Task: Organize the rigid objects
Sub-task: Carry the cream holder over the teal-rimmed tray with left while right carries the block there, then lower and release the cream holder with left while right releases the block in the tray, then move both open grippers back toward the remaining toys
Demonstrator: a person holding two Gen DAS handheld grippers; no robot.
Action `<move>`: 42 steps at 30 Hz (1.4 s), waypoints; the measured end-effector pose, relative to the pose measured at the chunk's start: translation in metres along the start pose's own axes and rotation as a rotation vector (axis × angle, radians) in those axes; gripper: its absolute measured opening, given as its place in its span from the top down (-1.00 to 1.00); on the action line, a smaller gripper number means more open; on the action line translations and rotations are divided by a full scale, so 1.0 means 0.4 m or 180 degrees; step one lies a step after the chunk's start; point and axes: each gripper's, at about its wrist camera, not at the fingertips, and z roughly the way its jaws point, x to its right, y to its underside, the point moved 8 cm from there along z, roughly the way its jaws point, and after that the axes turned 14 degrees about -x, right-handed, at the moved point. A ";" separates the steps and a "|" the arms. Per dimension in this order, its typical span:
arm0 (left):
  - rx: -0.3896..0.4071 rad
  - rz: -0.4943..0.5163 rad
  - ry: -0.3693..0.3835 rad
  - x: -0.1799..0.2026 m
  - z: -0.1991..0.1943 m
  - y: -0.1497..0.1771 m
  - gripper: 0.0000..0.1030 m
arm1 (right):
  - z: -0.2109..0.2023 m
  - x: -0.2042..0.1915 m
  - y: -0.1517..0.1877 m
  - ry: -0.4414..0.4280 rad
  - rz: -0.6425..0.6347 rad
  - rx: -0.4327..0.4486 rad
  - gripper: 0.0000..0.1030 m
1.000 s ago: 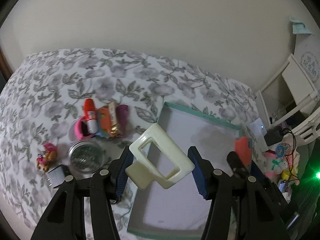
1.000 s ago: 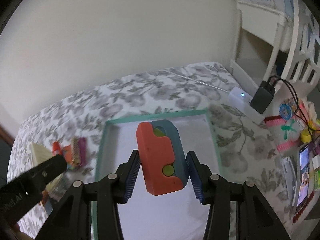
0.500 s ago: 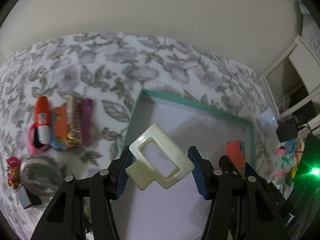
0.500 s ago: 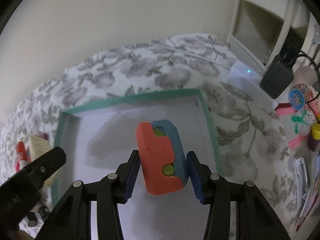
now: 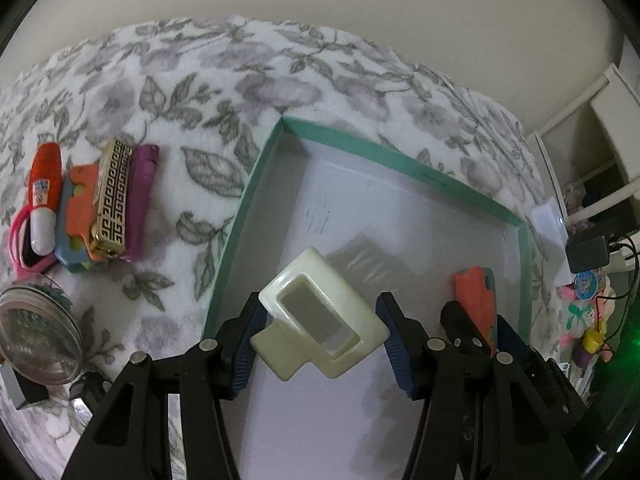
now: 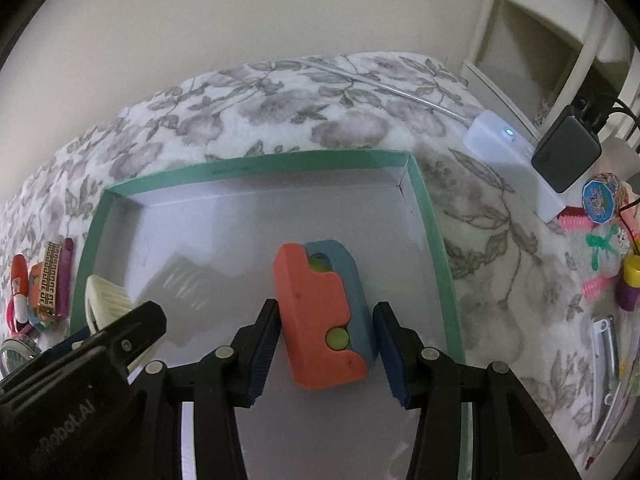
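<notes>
A teal-rimmed tray (image 5: 400,158) with a pale floor lies on a floral bedspread. My left gripper (image 5: 320,320) is shut on a cream plastic piece (image 5: 344,292) with a rectangular window, low over the tray's left half. My right gripper (image 6: 326,312) is shut on an orange-and-blue block (image 6: 316,320) with green dots, over the right half of the tray (image 6: 256,164). The block (image 5: 474,284) also shows in the left wrist view. The cream piece (image 6: 106,300) shows at the left of the right wrist view. Whether either thing touches the floor I cannot tell.
Left of the tray lie an orange-and-white tube (image 5: 44,196), a second orange-blue block (image 5: 78,208), a gold-patterned case (image 5: 114,196), a purple stick (image 5: 142,196) and a round glass lid (image 5: 36,336). To the right are a white adapter (image 6: 508,156), a black charger (image 6: 566,154) and nail clippers (image 6: 604,344).
Both grippers have come down toward the tray with their objects still held, so the tray fills more of each view. Neither grip has changed.
</notes>
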 end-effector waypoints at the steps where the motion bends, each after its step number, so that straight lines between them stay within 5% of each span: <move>1: 0.0004 0.0003 0.0006 0.000 0.000 0.000 -0.14 | 0.000 0.000 -0.001 0.0005 -0.0006 0.0002 0.00; 12: -0.0112 -0.0047 0.0024 -0.001 -0.010 0.002 -0.14 | 0.000 0.001 -0.002 -0.0095 0.0048 -0.0148 -0.04; 21: 0.0117 0.0002 0.0013 0.003 -0.112 -0.014 -0.18 | -0.053 -0.005 -0.015 -0.0161 0.0012 -0.0113 -0.10; 25: 0.0335 -0.0006 0.0006 -0.009 -0.174 -0.028 -0.46 | -0.113 -0.002 -0.029 -0.0177 0.0011 0.0044 -0.12; 30: 0.0585 -0.0052 -0.0043 -0.033 -0.236 -0.045 -0.50 | -0.194 0.009 -0.047 -0.0108 0.0011 0.0292 -0.40; 32: 0.0671 -0.0070 -0.0074 -0.043 -0.253 -0.051 -0.73 | -0.221 0.015 -0.054 -0.0079 0.0009 0.0383 -0.51; 42: 0.0763 -0.0103 -0.0107 -0.063 -0.279 -0.055 -0.73 | -0.263 0.012 -0.060 -0.0004 -0.0083 0.0543 -0.90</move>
